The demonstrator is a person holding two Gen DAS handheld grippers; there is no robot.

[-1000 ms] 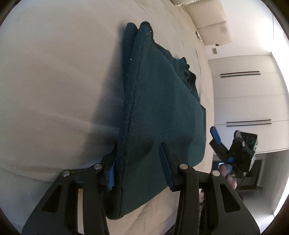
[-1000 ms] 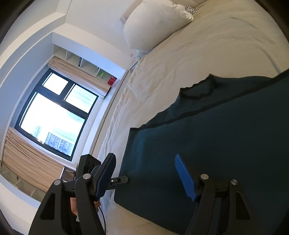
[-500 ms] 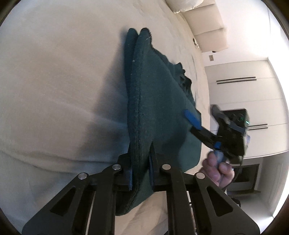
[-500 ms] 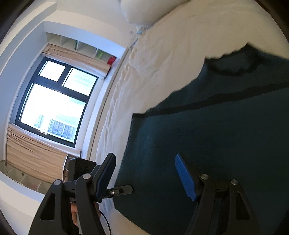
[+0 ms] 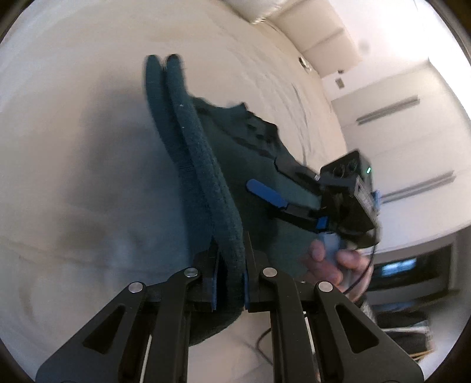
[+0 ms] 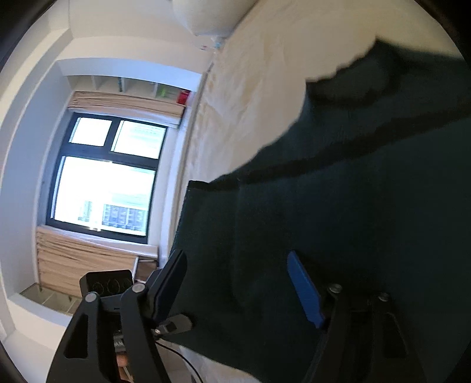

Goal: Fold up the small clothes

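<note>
A dark teal knitted garment lies on a cream bed. My left gripper is shut on its doubled thick edge and holds that edge up off the bed. My right gripper is open, its blue-padded fingers spread over the flat part of the garment near its lower corner. In the left wrist view the right gripper hovers just above the cloth, held by a hand.
A white pillow lies at the head of the bed. A window with blinds is beyond the bed's side. White wardrobe doors and a dark shelf unit stand past the bed edge.
My left gripper has closed on the garment's edge and lifted it. My right gripper has moved in over the cloth, still open.
</note>
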